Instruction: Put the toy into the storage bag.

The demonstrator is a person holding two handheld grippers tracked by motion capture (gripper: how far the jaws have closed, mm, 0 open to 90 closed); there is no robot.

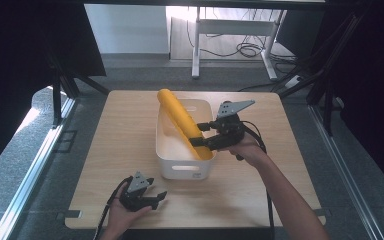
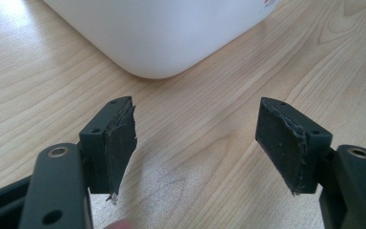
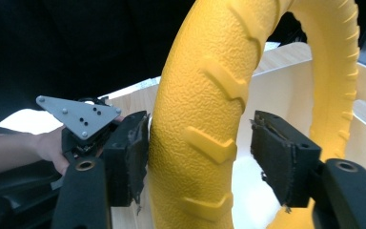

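Note:
A yellow ring (image 1: 179,114) with a ribbed, tyre-like surface stands tilted in a white bin (image 1: 180,171) at the table's middle, its top leaning past the bin's far rim. My right gripper (image 1: 197,134) reaches in from the right with its jaws on either side of the ring's band (image 3: 205,95). In the right gripper view one pad (image 3: 136,152) lies against the ring and the other pad (image 3: 279,157) stands off it with a gap. My left gripper (image 1: 156,197) rests near the table's front edge, open, with bare wood between its pads (image 2: 121,143).
The bin's rounded corner (image 2: 162,38) lies just ahead of the left gripper. The wooden table (image 1: 125,145) has free surface to the left and right of the bin. Black stands flank the table, and a white desk frame (image 1: 230,30) with floor cables stands behind.

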